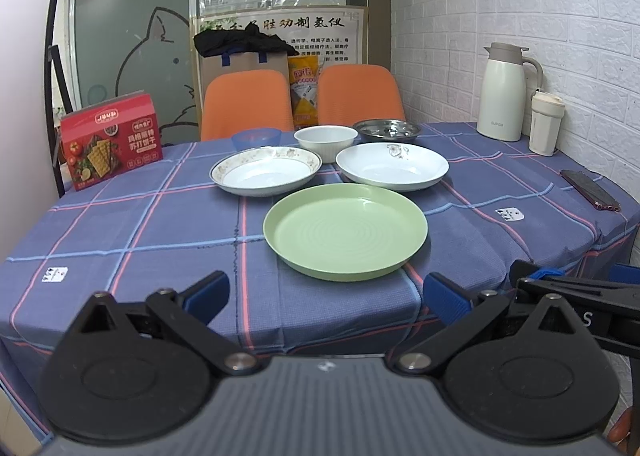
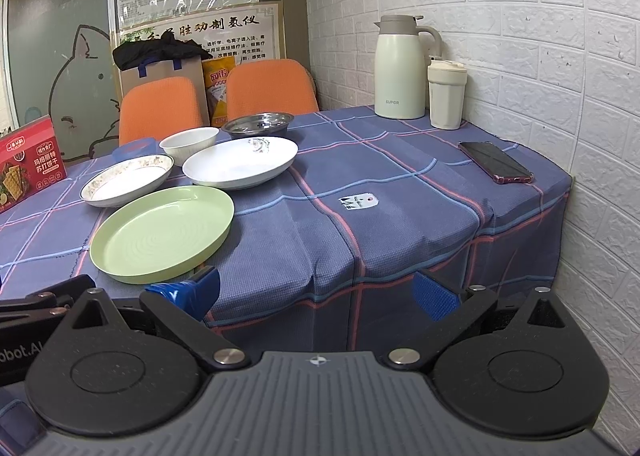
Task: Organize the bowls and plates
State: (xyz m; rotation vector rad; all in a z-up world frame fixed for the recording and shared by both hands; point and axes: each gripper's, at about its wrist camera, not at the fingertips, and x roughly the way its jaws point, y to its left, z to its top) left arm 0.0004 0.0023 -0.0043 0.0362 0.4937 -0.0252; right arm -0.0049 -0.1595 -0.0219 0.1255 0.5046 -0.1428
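Plates: round pale-green plastic plate [image 1: 346, 231] nearest the front edge of the worktop [image 1: 140, 240], which wears a blue checked cloth; just behind it, left, a white porcelain deep plate with gold floral rim [image 1: 266, 172]; right, a white porcelain deep plate with a small grey flower print [image 1: 392, 167].
Bowls: plain white ceramic bowl [image 1: 326, 141] between and behind the two white plates, close to both; translucent blue plastic bowl [image 1: 256, 138] to its left; shiny stainless-steel bowl [image 1: 387, 130] to its right. All upright, none stacked.
Left tongs: [image 1: 324, 296] spread wide, holding nothing, hovering at the front worktop edge, short of the green plate.
Right tongs: [image 2: 316, 292] spread wide, holding nothing, off the front edge, to the right of the green plate; left pad sits near the plate rim in view, contact not clear.
Side items: red cracker box [image 1: 111, 140] at left; cream thermos jug [image 1: 505, 93] and cream lidded tumbler [image 1: 545, 124] at far right by the white brick wall; dark phone in a reddish case [image 2: 496, 162] on the right edge.
Behind: two orange chairs [image 1: 247, 104].
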